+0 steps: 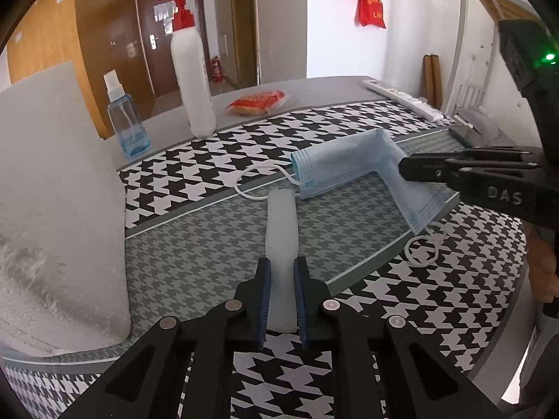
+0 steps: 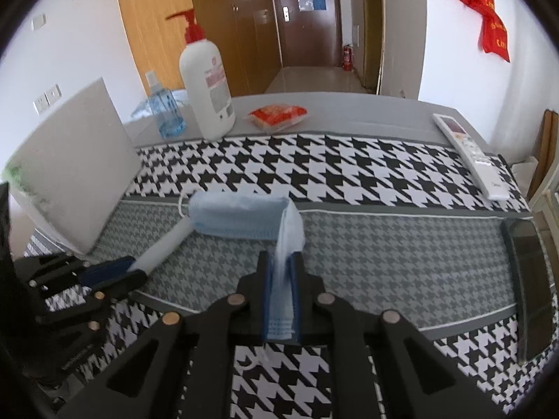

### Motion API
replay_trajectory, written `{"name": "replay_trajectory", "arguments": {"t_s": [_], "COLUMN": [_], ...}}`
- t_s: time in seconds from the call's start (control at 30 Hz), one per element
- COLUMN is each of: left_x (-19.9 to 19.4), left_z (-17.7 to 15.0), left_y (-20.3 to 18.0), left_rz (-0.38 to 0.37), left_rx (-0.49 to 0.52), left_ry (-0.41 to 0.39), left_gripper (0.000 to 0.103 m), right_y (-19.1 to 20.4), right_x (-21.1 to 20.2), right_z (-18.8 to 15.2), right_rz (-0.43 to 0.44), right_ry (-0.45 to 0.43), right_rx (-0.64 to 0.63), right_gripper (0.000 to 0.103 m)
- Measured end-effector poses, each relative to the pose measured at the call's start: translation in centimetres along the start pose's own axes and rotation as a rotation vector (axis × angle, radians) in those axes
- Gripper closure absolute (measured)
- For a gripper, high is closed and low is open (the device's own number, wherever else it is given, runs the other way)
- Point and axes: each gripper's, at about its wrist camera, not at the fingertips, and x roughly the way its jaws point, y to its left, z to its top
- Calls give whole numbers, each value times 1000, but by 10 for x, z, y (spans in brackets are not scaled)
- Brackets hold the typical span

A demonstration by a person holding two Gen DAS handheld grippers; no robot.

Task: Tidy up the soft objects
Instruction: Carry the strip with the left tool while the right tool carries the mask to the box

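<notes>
Left claw point(image 1: 281, 279) is clamped on a white tube point(image 1: 280, 230) pointing to 12 o'clock; right claw point(image 1: 407, 167) at 3 o'clock pinches the blue mask point(image 1: 353, 160) over the houndstooth tabletop point(image 1: 209, 244).

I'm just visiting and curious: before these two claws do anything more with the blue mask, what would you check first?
1. Right gripper clamped on the blue face mask: ok.
2. Left gripper clamped on the white tube: ok.
3. Tube tip at the mask's far end: ok, though contact cannot be told.
4. Ear loops free of snags: cannot tell.
5. Pump bottle and spray bottle clear of the mask: ok.
</notes>
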Motion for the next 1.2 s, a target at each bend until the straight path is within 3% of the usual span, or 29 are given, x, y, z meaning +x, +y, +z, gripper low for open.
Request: {"name": "replay_trajectory", "arguments": {"t_s": [0.07, 0.13, 0.47, 0.5, 0.7, 0.87, 1.2], "left_x": [-3, -6, -26, -28, -36, -41, -58], "left_z": [-1, -1, -4, -5, -8, -9, -10], "left_y": [1, 2, 10, 12, 17, 19, 21], "left_rz": [-5, -10, -39, -41, -47, -52, -54], "left_rx": [1, 1, -2, -3, -7, -13, -19], "left_ry": [-9, -17, -55, -57, -71, -87, -140], "left_gripper": [90, 91, 91, 91, 91, 91, 91], "right_y": [0, 1, 8, 8, 7, 9, 9], "right_x": [3, 6, 17, 18, 26, 31, 13], "right_z": [2, 4, 11, 11, 11, 9, 9], "right_rz": [-4, -19, -49, -51, -65, -57, -37], "right_ry": [10, 16, 25, 26, 47, 63, 12], "right_rx": [4, -2, -26, -25, -25, -31, 19], "right_gripper": [78, 62, 62, 63, 91, 94, 96]}}
